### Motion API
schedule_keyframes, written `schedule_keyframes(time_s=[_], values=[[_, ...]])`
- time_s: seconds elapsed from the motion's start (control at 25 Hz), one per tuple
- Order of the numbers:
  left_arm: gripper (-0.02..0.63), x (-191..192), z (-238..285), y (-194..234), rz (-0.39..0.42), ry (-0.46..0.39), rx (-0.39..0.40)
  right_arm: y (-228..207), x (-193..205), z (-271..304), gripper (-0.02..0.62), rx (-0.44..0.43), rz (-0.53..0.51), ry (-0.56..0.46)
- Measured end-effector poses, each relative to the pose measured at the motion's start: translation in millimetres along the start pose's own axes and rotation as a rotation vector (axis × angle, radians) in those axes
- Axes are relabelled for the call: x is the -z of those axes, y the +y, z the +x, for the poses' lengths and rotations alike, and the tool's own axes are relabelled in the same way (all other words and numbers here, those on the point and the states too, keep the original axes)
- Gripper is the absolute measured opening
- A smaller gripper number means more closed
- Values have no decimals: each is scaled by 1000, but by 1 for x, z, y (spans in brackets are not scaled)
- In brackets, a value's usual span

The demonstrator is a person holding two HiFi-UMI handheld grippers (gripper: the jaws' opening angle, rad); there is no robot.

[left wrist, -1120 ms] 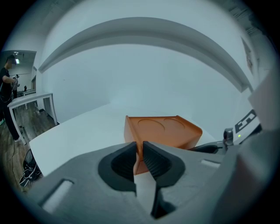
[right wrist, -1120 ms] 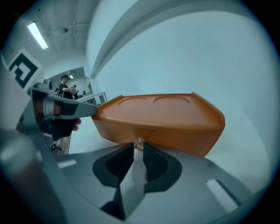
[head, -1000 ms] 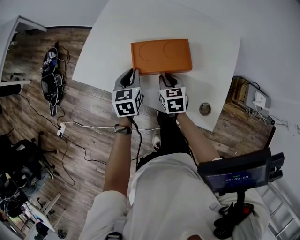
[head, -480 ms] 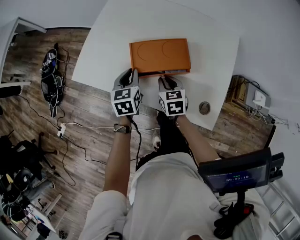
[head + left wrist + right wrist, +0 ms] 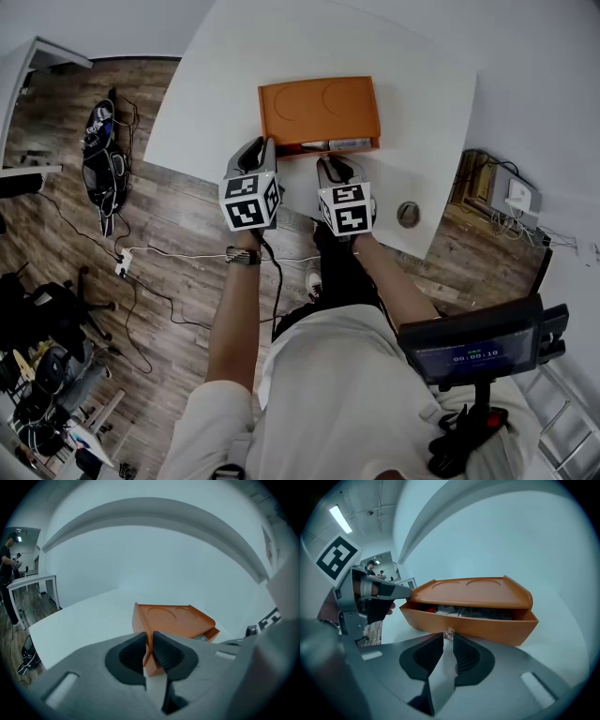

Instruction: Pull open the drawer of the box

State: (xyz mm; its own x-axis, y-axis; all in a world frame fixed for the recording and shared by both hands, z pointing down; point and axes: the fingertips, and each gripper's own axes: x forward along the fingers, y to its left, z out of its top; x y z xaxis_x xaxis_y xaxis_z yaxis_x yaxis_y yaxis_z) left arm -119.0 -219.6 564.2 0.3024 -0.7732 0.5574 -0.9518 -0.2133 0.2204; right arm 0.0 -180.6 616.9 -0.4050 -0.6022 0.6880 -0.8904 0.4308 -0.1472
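Note:
An orange box (image 5: pixel 319 108) lies on the white table (image 5: pixel 234 66). Its drawer (image 5: pixel 330 144) stands a little way out, with small items showing inside (image 5: pixel 478 612). My right gripper (image 5: pixel 330 159) is shut on the small clear knob (image 5: pixel 448 633) at the middle of the drawer front (image 5: pixel 487 625). My left gripper (image 5: pixel 261 148) is at the box's left front corner (image 5: pixel 149 660), jaws shut; whether it touches the box I cannot tell. The right gripper view shows the left gripper (image 5: pixel 370 595) beside the box.
The table's near edge runs just under both grippers. A round metal object (image 5: pixel 409 217) sits near the table's right corner. Cables and a dark bag (image 5: pixel 101 155) lie on the wooden floor at left. A screen on a stand (image 5: pixel 469 352) is at lower right.
The drawer has slid out of the box toward me, so its contents now show. The right gripper has drawn back slightly with the knob; the left gripper has stayed at the corner.

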Motion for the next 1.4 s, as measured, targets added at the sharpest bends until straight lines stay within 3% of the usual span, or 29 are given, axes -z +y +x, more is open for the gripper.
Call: schedule_keyframes(time_s=[1.4], values=[[53,2,6,5,11,28,9,11,24,-12,67,-37,5,-6]])
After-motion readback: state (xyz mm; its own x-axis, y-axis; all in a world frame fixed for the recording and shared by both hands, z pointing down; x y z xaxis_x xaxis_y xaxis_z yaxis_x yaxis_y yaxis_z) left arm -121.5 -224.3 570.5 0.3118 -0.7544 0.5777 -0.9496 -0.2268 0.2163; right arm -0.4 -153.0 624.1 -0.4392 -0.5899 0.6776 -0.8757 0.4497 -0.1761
